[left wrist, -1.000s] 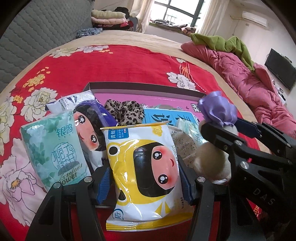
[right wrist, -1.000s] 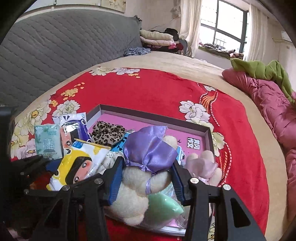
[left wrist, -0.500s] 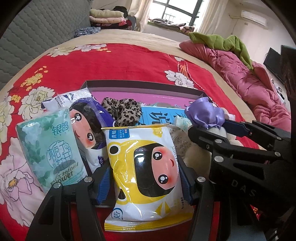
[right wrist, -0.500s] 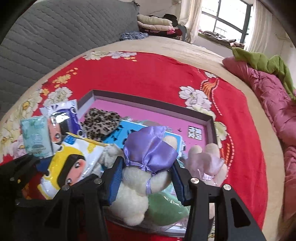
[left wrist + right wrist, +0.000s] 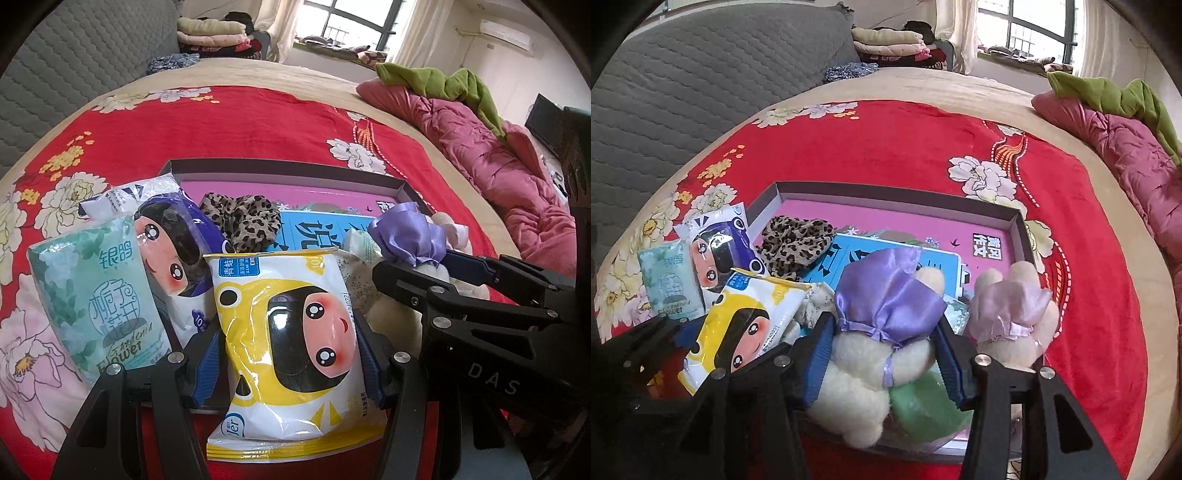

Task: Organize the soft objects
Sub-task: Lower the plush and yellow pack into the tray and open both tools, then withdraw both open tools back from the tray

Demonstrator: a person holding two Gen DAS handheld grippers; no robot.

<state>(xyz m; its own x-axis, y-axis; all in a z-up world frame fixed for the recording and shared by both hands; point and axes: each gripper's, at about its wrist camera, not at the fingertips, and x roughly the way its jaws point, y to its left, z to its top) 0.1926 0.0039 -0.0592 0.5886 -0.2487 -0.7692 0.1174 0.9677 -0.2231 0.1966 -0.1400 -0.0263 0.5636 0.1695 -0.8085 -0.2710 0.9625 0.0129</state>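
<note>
My left gripper (image 5: 286, 328) is shut on a yellow wipes pack (image 5: 258, 280) with a cartoon face, held upright at the near edge of the grey-rimmed tray (image 5: 280, 166). My right gripper (image 5: 882, 325) has a cream plush toy with a purple satin cap (image 5: 886, 302) between its jaws. The jaws are opening, and the blue pads still touch the toy's sides. The toy lies in the tray (image 5: 897, 195) on a green pack (image 5: 923, 406). A second plush with a pink cap (image 5: 1012, 314) sits to its right.
A green tissue pack (image 5: 92, 295) and a purple wipes pack (image 5: 166, 240) stand left of the yellow one. A leopard scrunchie (image 5: 240, 218) and blue booklet (image 5: 314, 229) lie in the tray. A pink quilt (image 5: 498, 155) lies to the right and a grey headboard (image 5: 701, 81) stands behind.
My right gripper has tilted and come lower over the tray with the purple-capped plush, and its jaws stand slightly wider. The left gripper and its yellow pack have stayed put.
</note>
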